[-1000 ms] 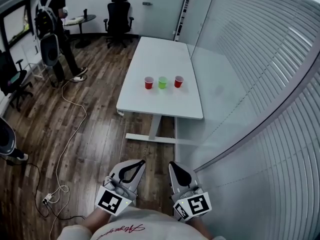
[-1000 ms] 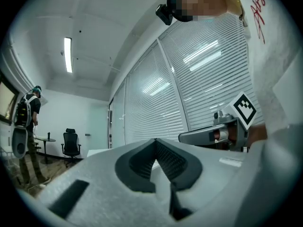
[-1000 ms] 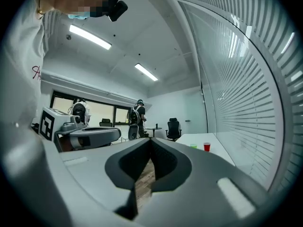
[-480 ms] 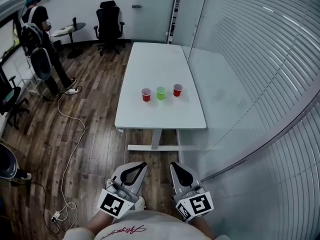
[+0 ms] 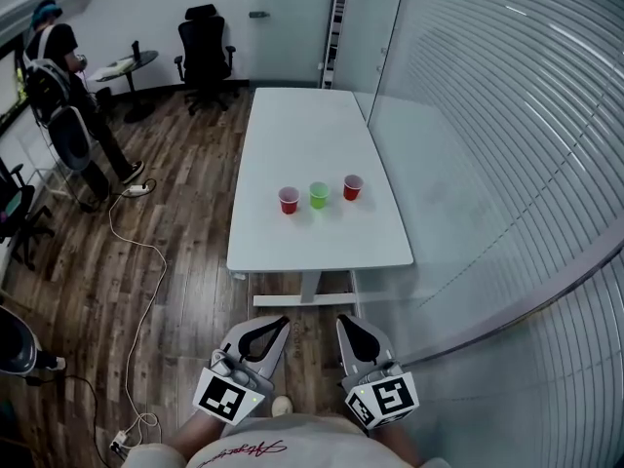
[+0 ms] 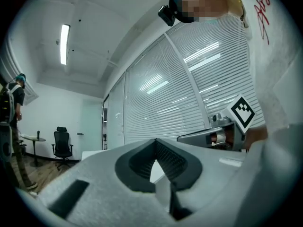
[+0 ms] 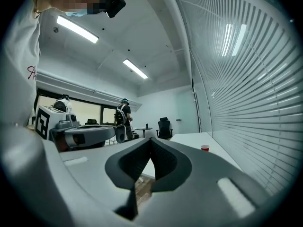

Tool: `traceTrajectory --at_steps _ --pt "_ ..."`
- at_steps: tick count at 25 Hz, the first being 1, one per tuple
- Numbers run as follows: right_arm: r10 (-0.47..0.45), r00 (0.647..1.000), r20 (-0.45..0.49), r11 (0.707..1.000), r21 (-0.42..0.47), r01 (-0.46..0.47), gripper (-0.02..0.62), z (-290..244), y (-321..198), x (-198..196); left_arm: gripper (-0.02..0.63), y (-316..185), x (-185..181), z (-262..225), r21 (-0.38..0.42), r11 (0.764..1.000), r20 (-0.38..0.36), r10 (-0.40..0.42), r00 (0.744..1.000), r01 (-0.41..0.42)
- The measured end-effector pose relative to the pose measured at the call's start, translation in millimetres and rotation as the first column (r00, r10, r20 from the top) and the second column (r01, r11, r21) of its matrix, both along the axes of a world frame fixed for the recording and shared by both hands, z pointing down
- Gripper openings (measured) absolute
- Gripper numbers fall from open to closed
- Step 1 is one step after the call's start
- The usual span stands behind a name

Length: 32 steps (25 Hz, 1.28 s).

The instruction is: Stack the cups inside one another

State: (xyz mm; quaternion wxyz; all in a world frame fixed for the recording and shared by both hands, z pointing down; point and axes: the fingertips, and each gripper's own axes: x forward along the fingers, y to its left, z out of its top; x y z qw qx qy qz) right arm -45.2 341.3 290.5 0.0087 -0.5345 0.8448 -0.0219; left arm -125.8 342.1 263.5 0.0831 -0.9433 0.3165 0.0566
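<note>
Compared with a second ago, the three cups are seen lower in the head view and nearer the two grippers. The bench has been approached, while the cups themselves are not seen to have shifted on it.

A red cup (image 5: 289, 200), a green cup (image 5: 319, 195) and a second red cup (image 5: 353, 187) are set upright in a row across the near half of the white bench (image 5: 302, 125). Each is apart from its neighbour and none is nested.

The step in hand is judged to be the approach; no stacking has been begun. The left gripper (image 5: 277, 324) and right gripper (image 5: 344, 322) are held side by side close to the body, short of the bench's near edge and well apart from the cups. Both pairs of fingers are found clenched, tip against tip, with nothing grasped, as is confirmed in each gripper view.

For the next move, the remaining gap would have to be closed and one pair of fingers released. An outer cup would then be taken by its rim or wall and lowered into its neighbour. Such light cups may be tipped if knocked.

A dark wood floor (image 5: 185, 213) is noted, with a white cable (image 5: 156, 259) trailed across it. A glass partition with blinds (image 5: 507, 144) is recorded to the right, and an office chair (image 5: 203, 52) and a standing person (image 5: 54, 66) at the far end.
</note>
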Motion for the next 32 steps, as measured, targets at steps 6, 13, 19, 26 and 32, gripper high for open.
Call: traceTrajectory --at_steps 6,13,19,26,32 --pt "0.000 1.000 0.002 1.000 -0.018 0.000 0.000 8 -22 7 -0.005 -24 7 7 -0.024 1.000 -0.006 0.003 1.000 -0.003" --pt "-0.038 0.999 -0.002 0.999 -0.026 0.038 0.000 1 -25 3 -0.005 -27 6 4 -0.052 0.998 -0.024 -0.023 0.999 0.022" --pt "-0.052 0.999 -0.002 0.998 -0.038 0.052 0.001 9 -18 -2 -0.005 -23 3 13 -0.076 0.997 -0.040 -0.031 0.999 0.028" --pt "-0.055 0.998 -0.003 0.998 -0.041 0.055 0.002 18 -18 -15 -0.005 -23 -10 16 -0.065 0.997 -0.040 -0.032 0.999 0.029" --pt "-0.047 0.999 -0.006 0.999 -0.026 0.047 0.002 14 -14 -29 -0.005 -18 -25 15 -0.062 0.998 -0.033 -0.027 0.999 0.025"
